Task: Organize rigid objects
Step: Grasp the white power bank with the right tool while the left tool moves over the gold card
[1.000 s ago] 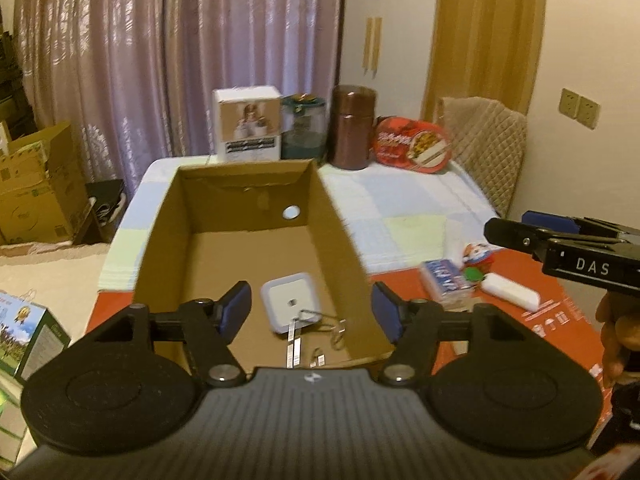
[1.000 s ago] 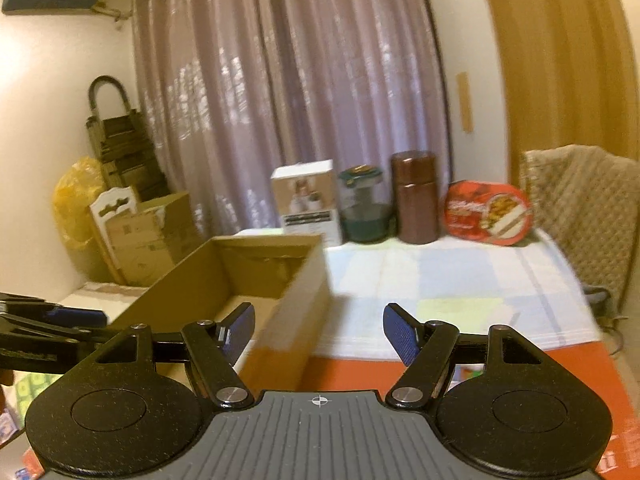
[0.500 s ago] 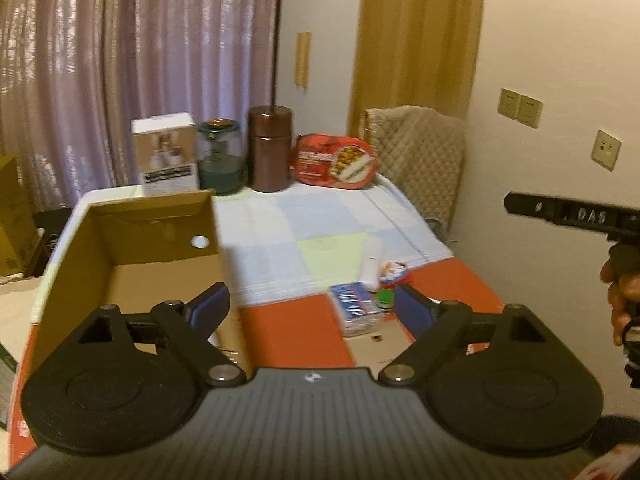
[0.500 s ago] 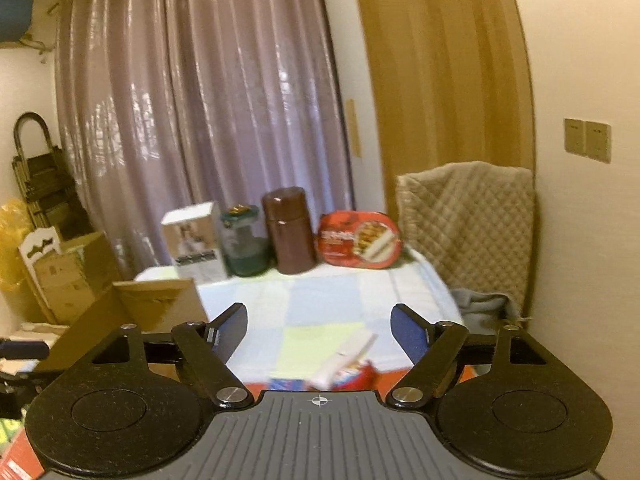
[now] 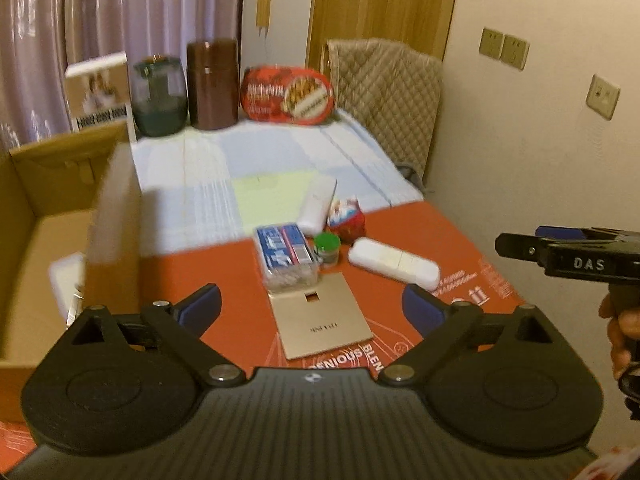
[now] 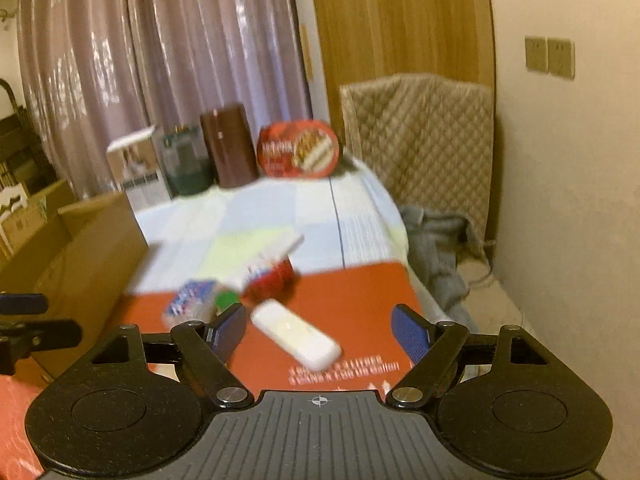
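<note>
Left tool [image 5: 311, 311], right tool [image 6: 319, 329] spread, empty

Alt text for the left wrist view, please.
The open, empty left gripper hovers over a flat gold card on the red mat. Beyond lie a blue-labelled clear box, a green-capped jar and a white case; a cardboard box stands left.

1. The cardboard box [image 5: 114, 216] is showing matt brown paperboard.
2. The white case [image 5: 393, 263] is looking like smooth, slightly glossy plastic.
3. The gold card [image 5: 322, 322] is gleaming with a satin sheen.
4. The quilted cover [image 5: 386, 92] is showing soft, stitched cloth.
5. The curtain [image 6: 160, 52] is shimmering, glossy fabric.
</note>
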`<action>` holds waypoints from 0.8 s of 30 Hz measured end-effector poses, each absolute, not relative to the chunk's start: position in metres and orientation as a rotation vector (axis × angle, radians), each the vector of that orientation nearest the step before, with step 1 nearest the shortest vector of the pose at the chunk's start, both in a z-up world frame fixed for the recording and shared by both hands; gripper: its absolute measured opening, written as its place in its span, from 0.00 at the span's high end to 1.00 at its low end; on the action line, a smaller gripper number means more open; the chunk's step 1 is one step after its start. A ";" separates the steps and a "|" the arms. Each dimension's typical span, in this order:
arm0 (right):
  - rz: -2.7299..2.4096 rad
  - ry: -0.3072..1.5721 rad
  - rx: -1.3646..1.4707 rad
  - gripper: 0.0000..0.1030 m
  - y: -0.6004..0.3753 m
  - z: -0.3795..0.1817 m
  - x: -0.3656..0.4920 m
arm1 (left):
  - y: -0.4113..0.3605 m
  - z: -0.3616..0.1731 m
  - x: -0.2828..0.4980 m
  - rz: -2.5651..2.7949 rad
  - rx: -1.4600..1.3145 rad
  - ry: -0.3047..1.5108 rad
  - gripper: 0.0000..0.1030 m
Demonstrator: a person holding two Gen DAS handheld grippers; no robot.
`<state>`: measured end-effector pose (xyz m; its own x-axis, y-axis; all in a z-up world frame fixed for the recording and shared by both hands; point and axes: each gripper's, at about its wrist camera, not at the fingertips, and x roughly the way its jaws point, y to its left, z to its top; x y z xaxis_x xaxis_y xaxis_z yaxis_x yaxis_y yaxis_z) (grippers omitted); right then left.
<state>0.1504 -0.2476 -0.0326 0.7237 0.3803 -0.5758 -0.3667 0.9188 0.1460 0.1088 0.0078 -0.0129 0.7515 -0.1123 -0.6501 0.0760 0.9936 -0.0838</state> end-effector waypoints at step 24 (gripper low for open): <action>0.529 0.678 -0.094 0.26 -0.248 -0.107 0.200 | -0.034 -0.121 0.170 0.044 -0.001 0.774 0.02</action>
<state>0.2003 -0.2476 -0.1068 0.6527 0.4351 -0.6203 -0.4951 0.8646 0.0855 0.1698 -0.0342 -0.1207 0.7142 0.0390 -0.6989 -0.0397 0.9991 0.0152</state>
